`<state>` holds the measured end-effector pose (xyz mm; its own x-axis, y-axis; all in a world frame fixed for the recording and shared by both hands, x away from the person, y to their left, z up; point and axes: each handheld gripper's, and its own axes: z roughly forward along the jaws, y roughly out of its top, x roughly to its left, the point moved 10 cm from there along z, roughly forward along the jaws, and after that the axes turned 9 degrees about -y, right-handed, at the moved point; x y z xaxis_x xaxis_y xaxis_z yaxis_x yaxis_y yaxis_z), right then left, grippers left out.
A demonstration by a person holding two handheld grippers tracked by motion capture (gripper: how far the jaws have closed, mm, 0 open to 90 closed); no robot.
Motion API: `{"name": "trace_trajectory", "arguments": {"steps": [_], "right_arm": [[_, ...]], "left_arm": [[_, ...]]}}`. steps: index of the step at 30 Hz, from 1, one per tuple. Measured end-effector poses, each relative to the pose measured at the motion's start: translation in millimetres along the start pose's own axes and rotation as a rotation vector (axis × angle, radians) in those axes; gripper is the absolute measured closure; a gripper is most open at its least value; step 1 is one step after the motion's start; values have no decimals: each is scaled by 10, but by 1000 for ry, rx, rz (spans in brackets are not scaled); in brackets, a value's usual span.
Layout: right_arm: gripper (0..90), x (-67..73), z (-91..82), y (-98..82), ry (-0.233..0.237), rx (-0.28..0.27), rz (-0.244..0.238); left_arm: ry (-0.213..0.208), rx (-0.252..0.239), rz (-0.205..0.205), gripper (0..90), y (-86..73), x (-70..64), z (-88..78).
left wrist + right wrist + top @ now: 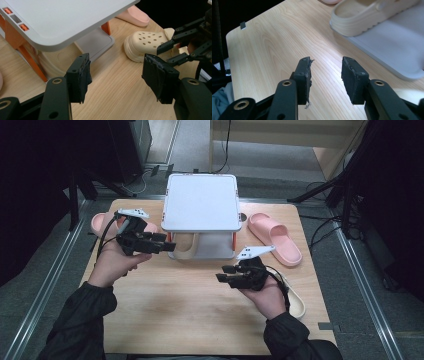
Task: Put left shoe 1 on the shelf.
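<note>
Cream perforated foam clog lies on the pale wooden table, just beside the right gripper. Its mate, a cream clog, sits on the lower tray of the white two-tier rack, near the left gripper. Both grippers hover with jaws spread wide, nothing between them. Pink rubber slides flank the rack.
</note>
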<state>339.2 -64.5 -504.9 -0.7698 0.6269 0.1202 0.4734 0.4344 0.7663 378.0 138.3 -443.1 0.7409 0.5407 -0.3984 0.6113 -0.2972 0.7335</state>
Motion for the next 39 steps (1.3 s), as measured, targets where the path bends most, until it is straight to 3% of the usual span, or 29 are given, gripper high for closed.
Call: {"name": "trace_trajectory", "arguments": {"steps": [6,12,17,27,39], "right_arm": [[587,-129,-107,-107,-24,10,-9],[579,-311,-264,-238,-64,0,38],[579,-410,-341,-359,-92,9,48],[578,-545,-542,-555,-154,16,85],[573,-541,-807,-587,-163,-52,106]], "left_arm": [[11,0,8,396,-103,1,43],[26,-8,20,379,-242,10,105],[21,3,27,384,-337,21,169],[11,22,25,389,-456,93,301],[-2,54,24,399,-486,139,419]]}}
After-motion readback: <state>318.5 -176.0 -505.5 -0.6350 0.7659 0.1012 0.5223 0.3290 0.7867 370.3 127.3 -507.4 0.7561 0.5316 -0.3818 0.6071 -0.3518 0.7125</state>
